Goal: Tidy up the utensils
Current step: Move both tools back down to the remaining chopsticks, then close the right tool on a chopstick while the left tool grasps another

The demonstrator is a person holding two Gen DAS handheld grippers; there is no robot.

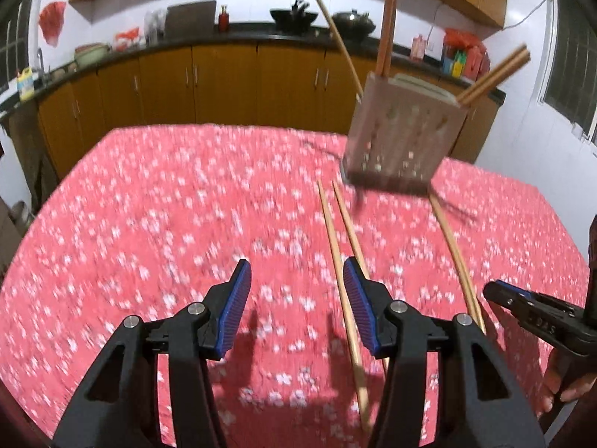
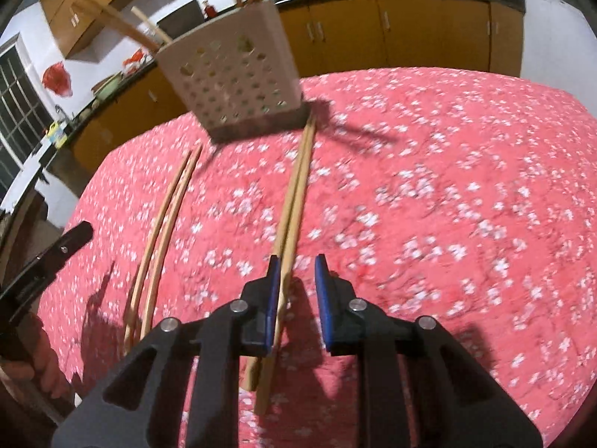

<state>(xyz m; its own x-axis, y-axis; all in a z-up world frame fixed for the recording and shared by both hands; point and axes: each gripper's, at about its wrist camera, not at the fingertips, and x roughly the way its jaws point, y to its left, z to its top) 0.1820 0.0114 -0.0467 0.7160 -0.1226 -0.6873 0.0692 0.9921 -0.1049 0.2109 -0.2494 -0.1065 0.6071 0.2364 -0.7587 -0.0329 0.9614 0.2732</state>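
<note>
A pale perforated utensil holder (image 1: 403, 138) (image 2: 231, 74) stands at the far side of the red flowered tablecloth (image 1: 149, 205), with several chopsticks upright in it. A pair of wooden chopsticks (image 1: 337, 257) lies just inside my left gripper's (image 1: 296, 268) right finger; the jaws stand wide open over bare cloth. A second pair of chopsticks (image 1: 459, 265) (image 2: 294, 194) lies further right. My right gripper (image 2: 297, 265) hovers over it, jaws narrowly apart, the sticks showing in the gap beside the left pad with nothing pressed. The right gripper's tip (image 1: 492, 293) shows in the left wrist view. The left gripper's tip (image 2: 80, 231) and the first pair (image 2: 168, 220) show in the right wrist view.
Behind the table runs a dark counter (image 1: 242, 35) over orange cabinets, with woks (image 1: 352, 22), bottles and bags on it. A window (image 1: 571, 63) is on the right wall. A person's hand (image 1: 567, 384) (image 2: 41, 366) holds each gripper at the near table edge.
</note>
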